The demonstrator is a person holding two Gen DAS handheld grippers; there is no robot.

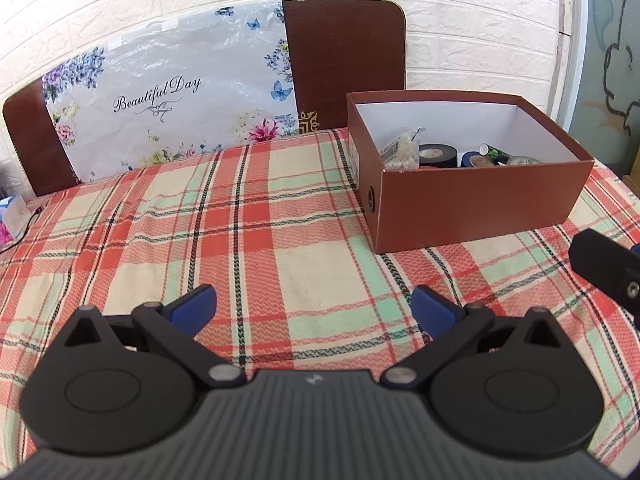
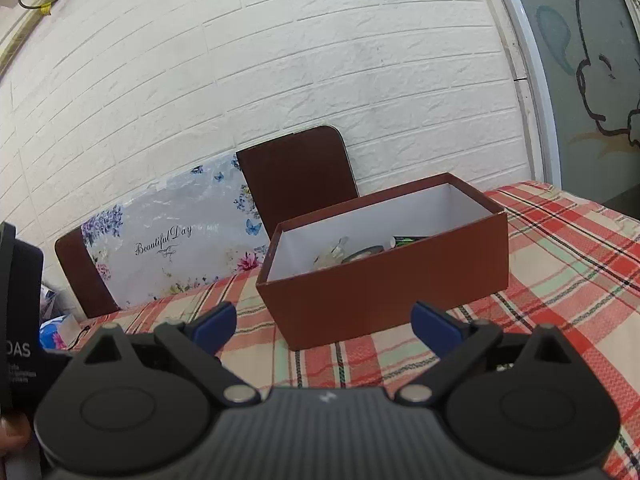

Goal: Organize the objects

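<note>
A brown cardboard box [image 1: 472, 204] with a white inside stands on the plaid tablecloth [image 1: 240, 220], at the right of the left wrist view. Inside it lie a black tape roll [image 1: 438, 155], a small clear bag [image 1: 400, 148], a blue roll [image 1: 478, 159] and other small items. My left gripper [image 1: 314, 306] hovers over bare cloth, short of the box and to its left, jaws wide open and empty. My right gripper [image 2: 324, 326] faces the box [image 2: 384, 284] from just before its near wall, open with nothing between its blue fingertips [image 2: 430, 320].
A brown board [image 1: 344, 60] with a floral "Beautiful Day" sheet [image 1: 168, 100] leans on the white brick wall behind the table. A tissue pack [image 1: 12, 216] and a black cable lie at the far left edge. Part of the other gripper [image 1: 604, 264] shows at the right.
</note>
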